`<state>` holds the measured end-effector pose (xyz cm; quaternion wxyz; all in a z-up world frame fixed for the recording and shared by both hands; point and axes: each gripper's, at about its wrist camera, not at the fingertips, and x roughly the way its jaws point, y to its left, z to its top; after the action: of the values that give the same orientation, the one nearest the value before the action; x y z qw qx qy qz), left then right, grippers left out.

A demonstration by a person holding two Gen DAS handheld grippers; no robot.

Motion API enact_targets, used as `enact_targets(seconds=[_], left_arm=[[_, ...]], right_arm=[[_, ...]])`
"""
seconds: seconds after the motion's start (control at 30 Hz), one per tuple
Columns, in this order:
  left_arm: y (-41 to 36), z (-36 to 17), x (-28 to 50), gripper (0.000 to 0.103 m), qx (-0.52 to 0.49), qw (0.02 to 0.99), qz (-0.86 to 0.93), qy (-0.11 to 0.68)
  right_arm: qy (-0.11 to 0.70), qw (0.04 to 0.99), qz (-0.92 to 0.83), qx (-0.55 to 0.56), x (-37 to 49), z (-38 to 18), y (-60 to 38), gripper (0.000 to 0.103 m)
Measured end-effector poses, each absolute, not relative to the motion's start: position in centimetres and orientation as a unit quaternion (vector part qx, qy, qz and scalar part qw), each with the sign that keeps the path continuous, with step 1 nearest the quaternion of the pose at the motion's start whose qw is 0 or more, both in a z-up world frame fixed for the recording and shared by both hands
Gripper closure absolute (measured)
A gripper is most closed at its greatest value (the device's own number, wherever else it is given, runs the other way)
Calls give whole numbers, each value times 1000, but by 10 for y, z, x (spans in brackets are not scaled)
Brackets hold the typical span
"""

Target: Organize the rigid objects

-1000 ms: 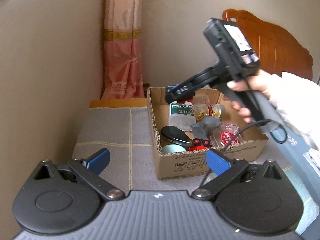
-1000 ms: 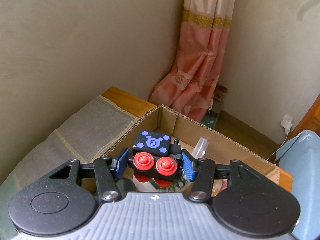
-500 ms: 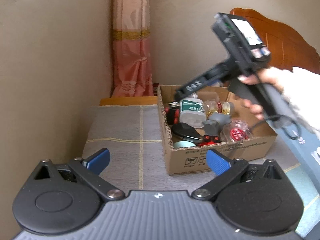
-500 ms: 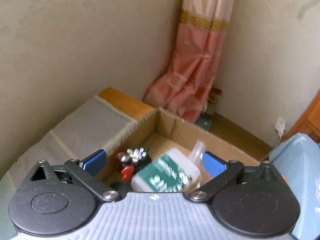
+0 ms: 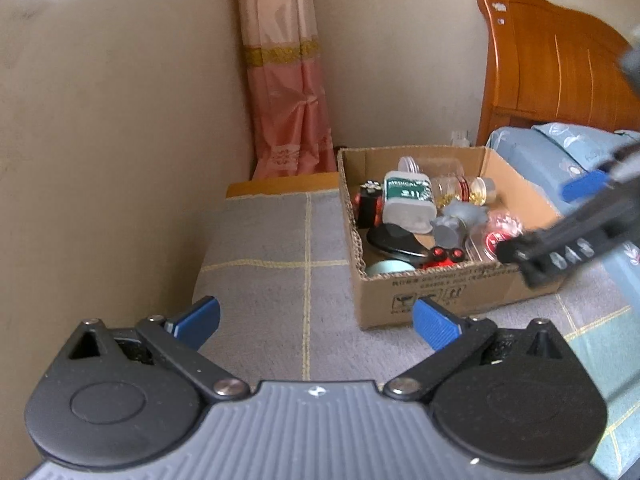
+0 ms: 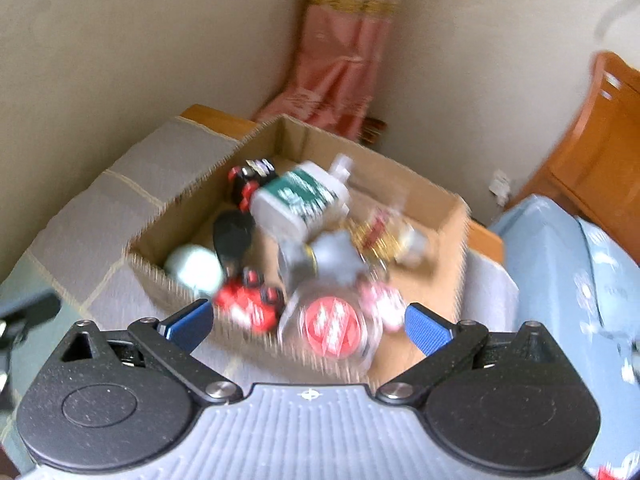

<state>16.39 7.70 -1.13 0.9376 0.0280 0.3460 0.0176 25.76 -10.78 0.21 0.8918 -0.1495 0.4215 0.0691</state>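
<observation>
Bed: I see a wooden headboard [image 5: 556, 64] and blue bedding [image 5: 560, 160] at the right of my left wrist view.
Surface: a grey blanket with yellow lines [image 5: 272, 248] covers it; the box rests on it.
Cardboard box [image 5: 432, 296]: open-topped, ahead and right of my left gripper, directly ahead of my right one. Printed symbols on its front wall are too small for me to read.
White bottle [image 5: 408, 204]: lying in the box, green label reading "MEDICAL".
Black-and-red toy block [image 5: 368, 204]: inside the box at its left wall, touching the bottle.
Red-lidded jar [image 6: 334, 326]: nearest my right gripper; lid lettering blurred.
Left gripper [image 5: 316, 322]: fingers spread wide, holding nothing, over the blanket short of the box.
Right gripper [image 6: 306, 322]: fingers spread wide, empty, at the box's near edge.
View difference: my right view is motion-blurred; only the left view lets me read the label and shows the right gripper from outside.
</observation>
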Motion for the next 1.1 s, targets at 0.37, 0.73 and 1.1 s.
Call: enact_targets(seconds=[0.37, 0.73, 1.1], left_arm=[[47, -4, 153, 1, 31, 930, 9, 366], [30, 13, 138, 1, 36, 928, 28, 369], [19, 21, 129, 1, 49, 931, 36, 360]], right_arm=[[406, 913, -15, -19, 172, 8, -145, 0], [368, 929, -25, -9, 141, 28, -143, 0], [368, 930, -27, 9, 138, 24, -152, 0]])
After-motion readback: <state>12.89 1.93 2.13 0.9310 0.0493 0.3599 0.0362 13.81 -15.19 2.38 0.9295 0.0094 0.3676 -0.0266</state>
